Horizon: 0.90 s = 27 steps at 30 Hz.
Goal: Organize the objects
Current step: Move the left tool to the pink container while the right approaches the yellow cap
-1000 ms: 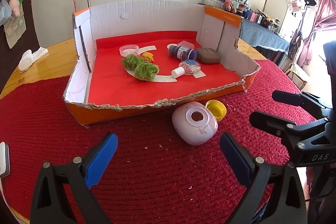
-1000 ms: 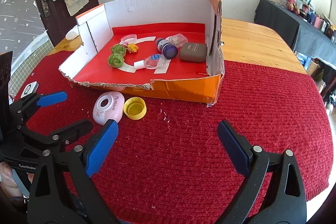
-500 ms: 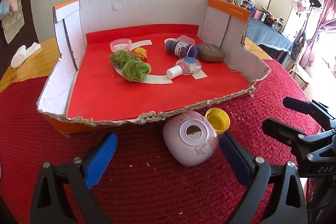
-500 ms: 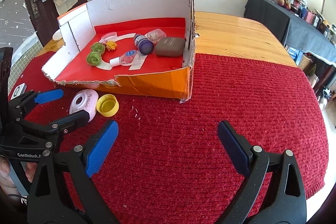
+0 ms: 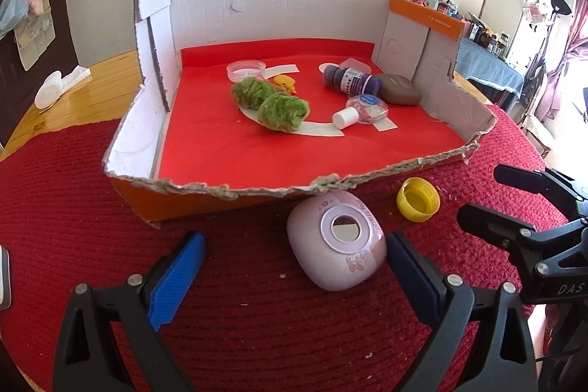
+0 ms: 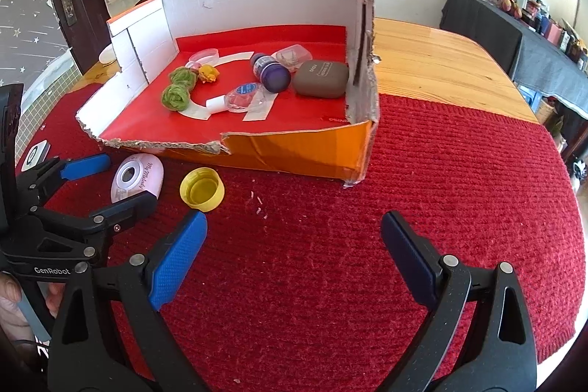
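A torn cardboard box (image 5: 433,39) with a red floor sits on the red knitted mat (image 6: 459,171), filling the left wrist view from 10 to 2 o'clock. Outside its near wall, at 5 o'clock of centre, the pink case (image 5: 336,241) lies between the wide-apart jaws of the left gripper (image 5: 290,267), its right pad just beside it. A yellow cap (image 5: 418,199) lies at 3 o'clock of the case; the right gripper (image 6: 292,259) stands open over bare mat.

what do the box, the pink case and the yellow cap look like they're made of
Box: corrugated cardboard, matte, orange outside; the torn front edge shows frayed grey fibre and fluting.
Pink case: looks like hard plastic, smooth with a soft sheen, rounded moulded shell with a small mirror-like window.
Yellow cap: probably plastic, slightly glossy, with a ribbed side wall like a screw cap.
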Available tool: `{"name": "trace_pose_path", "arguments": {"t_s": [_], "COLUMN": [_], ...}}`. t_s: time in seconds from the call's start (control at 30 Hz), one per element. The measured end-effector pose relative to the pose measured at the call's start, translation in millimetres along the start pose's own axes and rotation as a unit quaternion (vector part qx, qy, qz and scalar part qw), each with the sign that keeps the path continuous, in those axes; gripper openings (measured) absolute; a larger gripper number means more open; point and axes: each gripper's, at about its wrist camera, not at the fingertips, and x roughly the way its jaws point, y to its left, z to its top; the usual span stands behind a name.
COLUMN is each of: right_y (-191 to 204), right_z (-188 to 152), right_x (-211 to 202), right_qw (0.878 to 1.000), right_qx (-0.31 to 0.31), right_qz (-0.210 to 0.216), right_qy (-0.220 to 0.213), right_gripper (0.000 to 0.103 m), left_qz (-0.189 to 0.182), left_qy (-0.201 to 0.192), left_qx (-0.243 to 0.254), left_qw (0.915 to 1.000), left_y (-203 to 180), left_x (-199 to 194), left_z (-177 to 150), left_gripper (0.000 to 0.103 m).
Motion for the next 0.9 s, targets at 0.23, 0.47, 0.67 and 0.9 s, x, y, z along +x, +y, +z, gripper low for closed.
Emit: {"name": "trace_pose_path", "arguments": {"t_s": [0.23, 0.47, 0.67, 0.9], "right_y": [22.1, 28.0, 31.6, 41.0], "right_z": [4.1, 5.3, 4.4, 5.3], "right_x": [11.8, 17.6, 20.4, 23.8], "right_qw": [1.0, 0.999, 0.999, 0.998], "right_qx": [-0.027, -0.035, -0.05, -0.062], "right_qz": [0.004, 0.002, -0.003, 0.006], "right_qy": [-0.001, 0.0, 0.004, 0.001], "right_gripper": [0.097, 0.094, 0.082, 0.081], "left_qz": [0.005, 0.003, 0.002, 0.0], "left_qy": [-0.002, -0.006, -0.01, -0.009], "left_qx": [-0.002, -0.002, 0.001, -0.005], "left_qw": [1.0, 1.0, 0.9999, 0.9999], "left_y": [13.7, 14.7, 16.0, 20.0], "left_x": [-4.4, -5.0, -6.2, -8.4], "left_z": [-4.6, -5.3, -6.4, -6.9], "left_gripper": [0.1, 0.098, 0.096, 0.096]}}
